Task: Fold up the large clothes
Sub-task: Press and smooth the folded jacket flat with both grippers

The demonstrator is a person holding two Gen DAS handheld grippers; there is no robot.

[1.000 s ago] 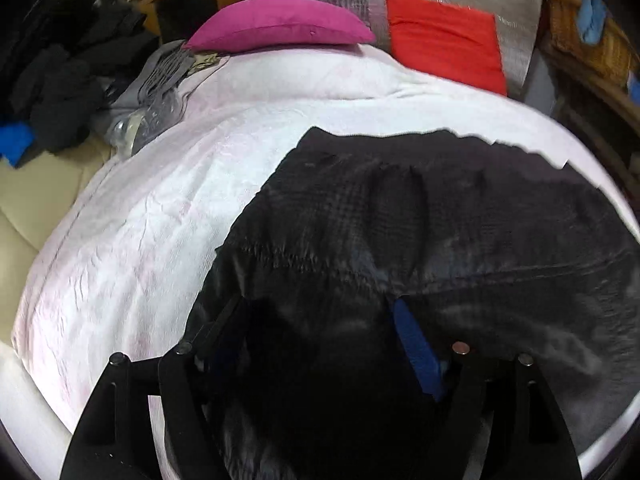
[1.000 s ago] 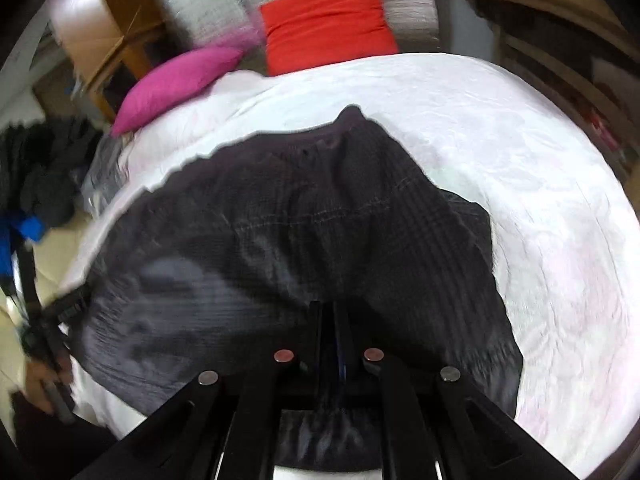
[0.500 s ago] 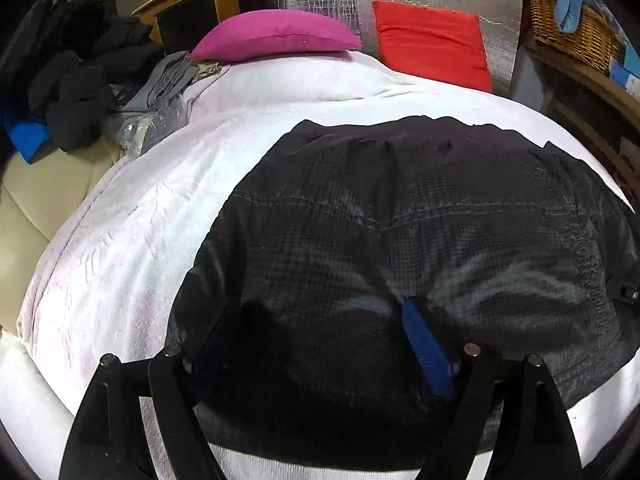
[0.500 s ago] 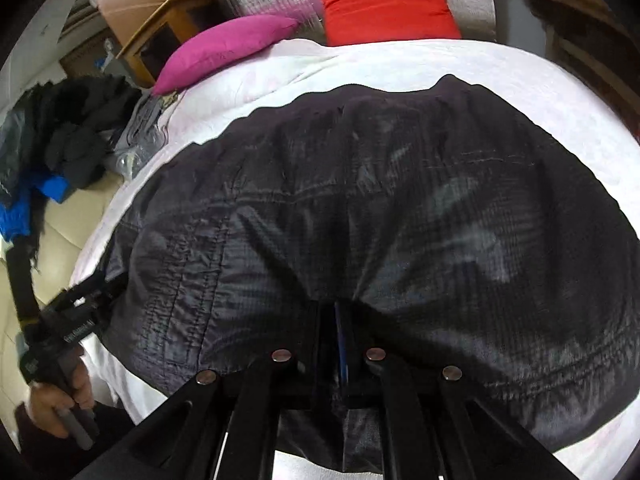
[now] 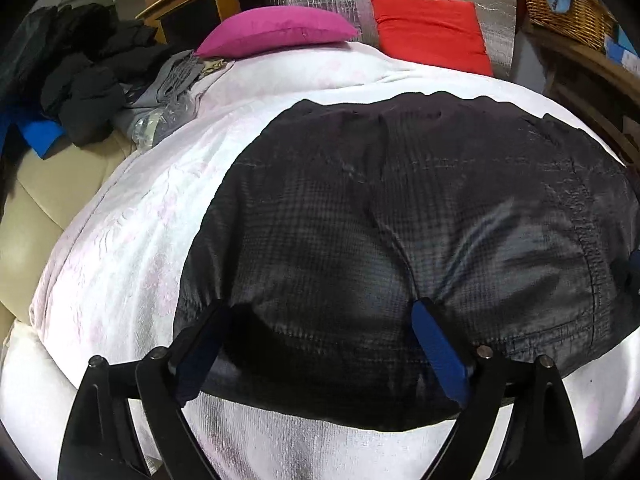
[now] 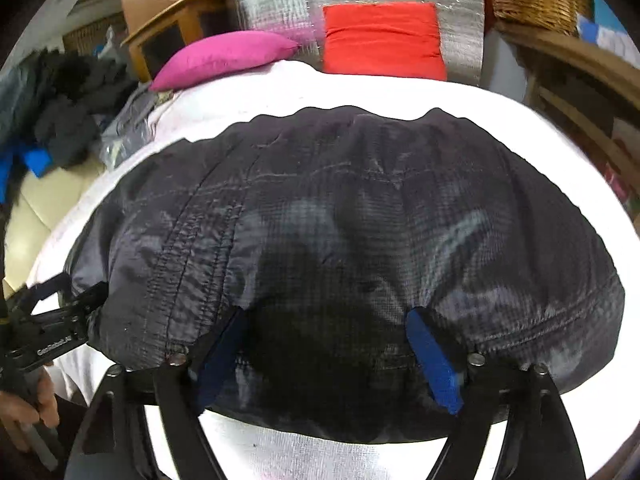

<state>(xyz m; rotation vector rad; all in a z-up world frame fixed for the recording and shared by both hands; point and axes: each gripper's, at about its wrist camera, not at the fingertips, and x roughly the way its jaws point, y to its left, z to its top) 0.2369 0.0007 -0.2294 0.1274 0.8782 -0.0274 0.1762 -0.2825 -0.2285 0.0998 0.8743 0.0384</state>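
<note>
Black quilted nylon jacket (image 5: pixel 400 216) flat on white bed (image 5: pixel 120 240); left gripper (image 5: pixel 320 312) and right gripper (image 6: pixel 324 316) jaws wide, just opened, fabric loose between; magenta pillow (image 5: pixel 276 30) at 11 o'clock.

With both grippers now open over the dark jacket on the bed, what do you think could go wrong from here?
1. The black jacket looks puffy and slick; released by the left gripper and right gripper, whose jaws have just been opening, the fold may spring apart.
2. Its near hem overhangs the white bedcover edge, so it could slide off.
3. Fabric lies between the open fingers and might snag on withdrawal.
</note>
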